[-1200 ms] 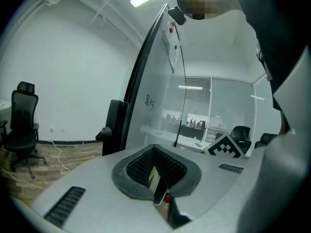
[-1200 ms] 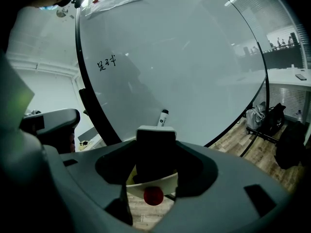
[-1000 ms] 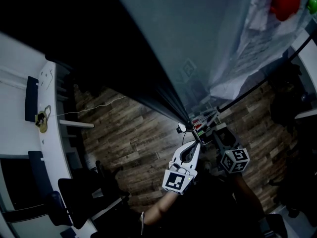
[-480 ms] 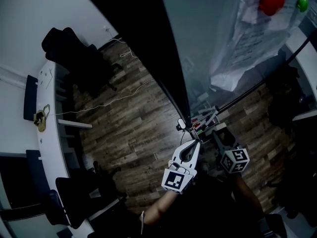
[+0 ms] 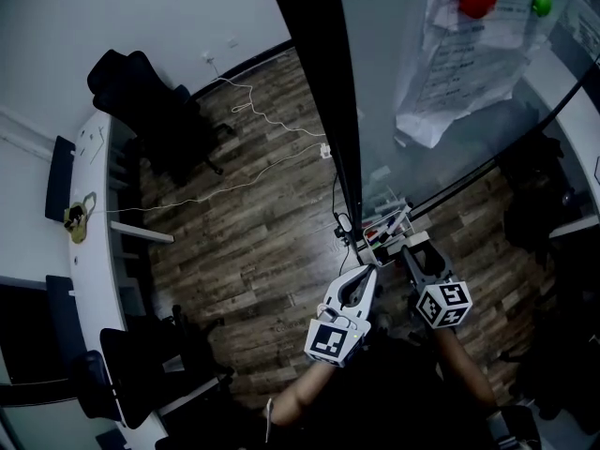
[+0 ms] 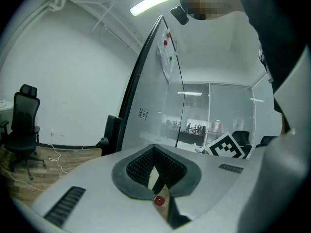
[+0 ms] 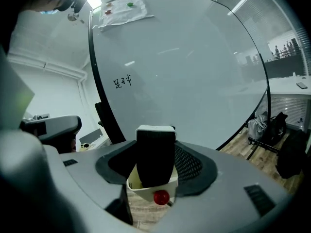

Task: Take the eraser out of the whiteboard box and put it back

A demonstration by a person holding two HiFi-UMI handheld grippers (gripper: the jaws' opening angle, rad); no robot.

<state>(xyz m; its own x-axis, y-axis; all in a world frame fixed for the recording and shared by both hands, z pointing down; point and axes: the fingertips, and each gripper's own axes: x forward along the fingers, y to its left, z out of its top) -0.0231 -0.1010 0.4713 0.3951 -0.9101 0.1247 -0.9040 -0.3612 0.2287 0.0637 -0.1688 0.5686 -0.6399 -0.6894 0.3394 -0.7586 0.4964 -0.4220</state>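
Our right gripper (image 5: pixel 415 249) clamps the eraser (image 7: pixel 155 149) upright between its pads, directly above the white whiteboard box (image 7: pixel 146 188) just under its jaws. Ahead of it rises the glassy whiteboard (image 7: pixel 194 72), with a paper sheet (image 7: pixel 124 9) high up. Our left gripper (image 6: pixel 154 148), just beside the right, has its jaws drawn together at the tips. To its left a black office chair (image 6: pixel 22 125) stands on the wood floor (image 5: pixel 253 242) before a white wall (image 6: pixel 73 72).

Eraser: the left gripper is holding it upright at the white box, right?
Not quite. The right gripper holds the eraser upright at the white box, not the left. The right gripper view shows it between those jaws.
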